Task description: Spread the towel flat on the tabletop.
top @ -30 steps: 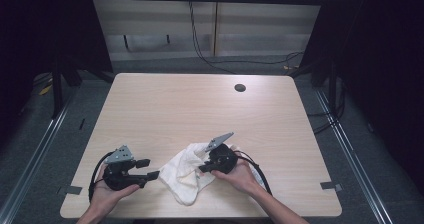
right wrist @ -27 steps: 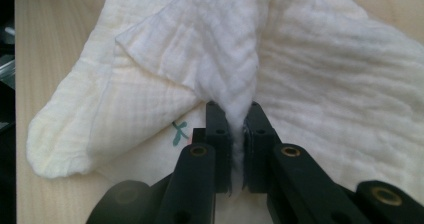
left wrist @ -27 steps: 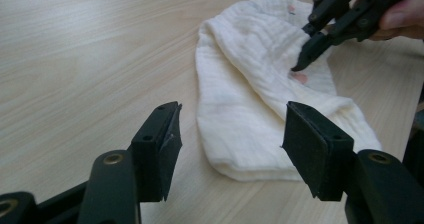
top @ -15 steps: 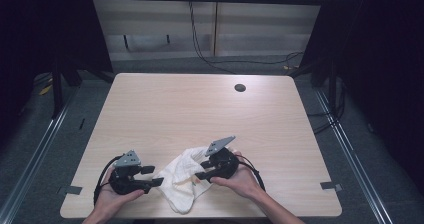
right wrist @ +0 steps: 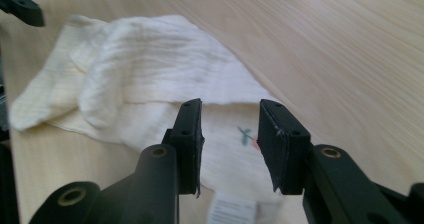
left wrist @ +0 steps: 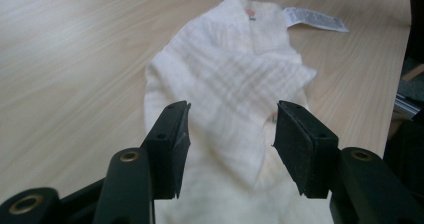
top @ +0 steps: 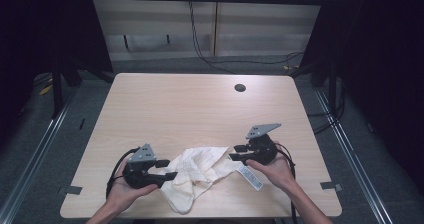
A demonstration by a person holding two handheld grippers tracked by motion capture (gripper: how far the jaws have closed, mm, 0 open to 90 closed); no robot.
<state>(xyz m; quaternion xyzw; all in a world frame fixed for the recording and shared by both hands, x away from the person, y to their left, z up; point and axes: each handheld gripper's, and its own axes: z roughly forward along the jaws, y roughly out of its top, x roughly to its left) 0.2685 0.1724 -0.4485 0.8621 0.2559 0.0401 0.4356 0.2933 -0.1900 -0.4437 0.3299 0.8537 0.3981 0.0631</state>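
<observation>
A crumpled white cloth lies near the front edge of the wooden table, its label sticking out at the right. My left gripper sits at the cloth's left end. In the left gripper view its jaws stand open astride the cloth and have just been closing, the pads clear of the fabric. My right gripper is at the cloth's right end. Its jaws are open above the cloth near the label and have just been closing, gripping nothing.
A round cable hole sits in the table's far right part. Bare wood stretches behind the cloth. Dark frame posts and floor rails flank the table. Cables hang along the back wall.
The right gripper has moved right, and the cloth now stretches out that way with its label showing. The left gripper has shifted right onto the cloth's left end.
</observation>
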